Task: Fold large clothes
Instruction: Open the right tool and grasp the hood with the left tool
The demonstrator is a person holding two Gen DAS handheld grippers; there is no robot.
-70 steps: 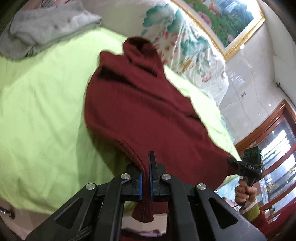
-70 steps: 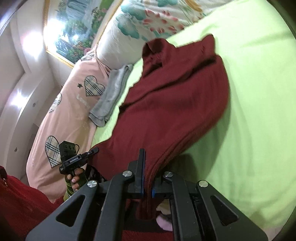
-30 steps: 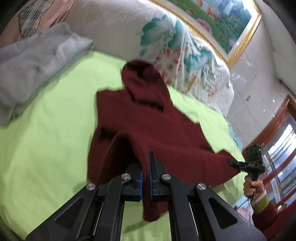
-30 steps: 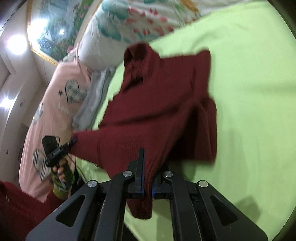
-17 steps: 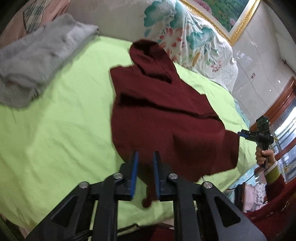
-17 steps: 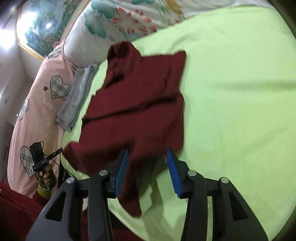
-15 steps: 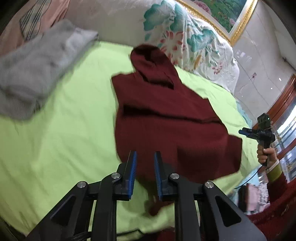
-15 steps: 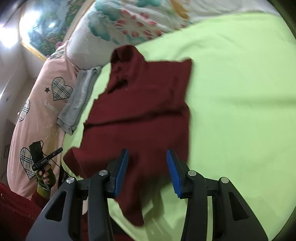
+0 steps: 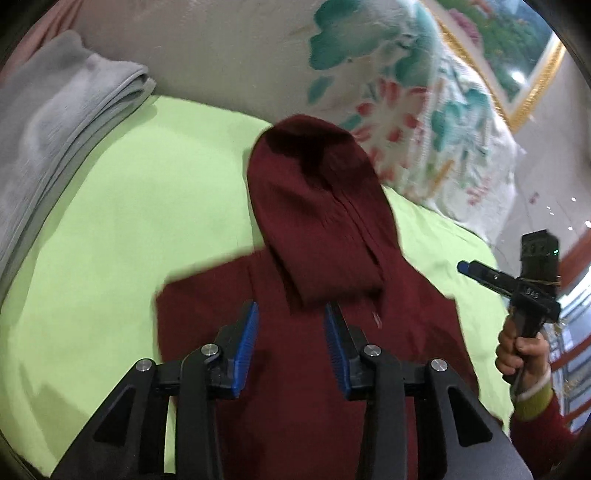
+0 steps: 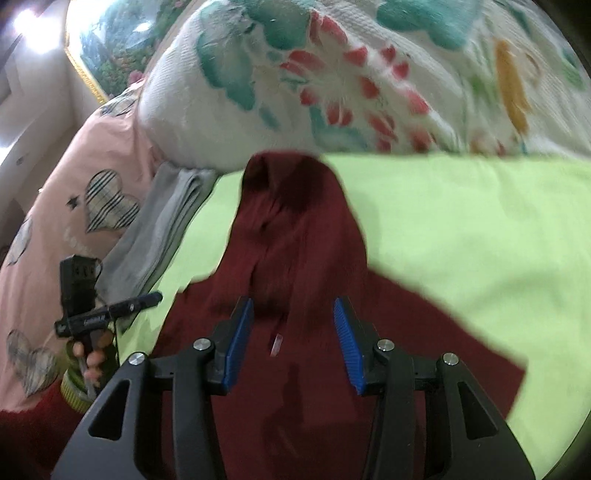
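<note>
Green bedsheet (image 9: 122,206) bears maroon sweater (image 9: 317,236); both grippers (left (image 9: 291,345), right (image 10: 291,341)) gape, empty.

Both my views are fisheye, bent hard at the edges with dark vignetted corners. The room is fairly dim; a ceiling light (image 10: 24,18) flares white at the upper left of my right view. Motion blur smears the floral quilt (image 10: 369,74) and the maroon garment (image 9: 314,221), whose folds sink into shadow.
</note>
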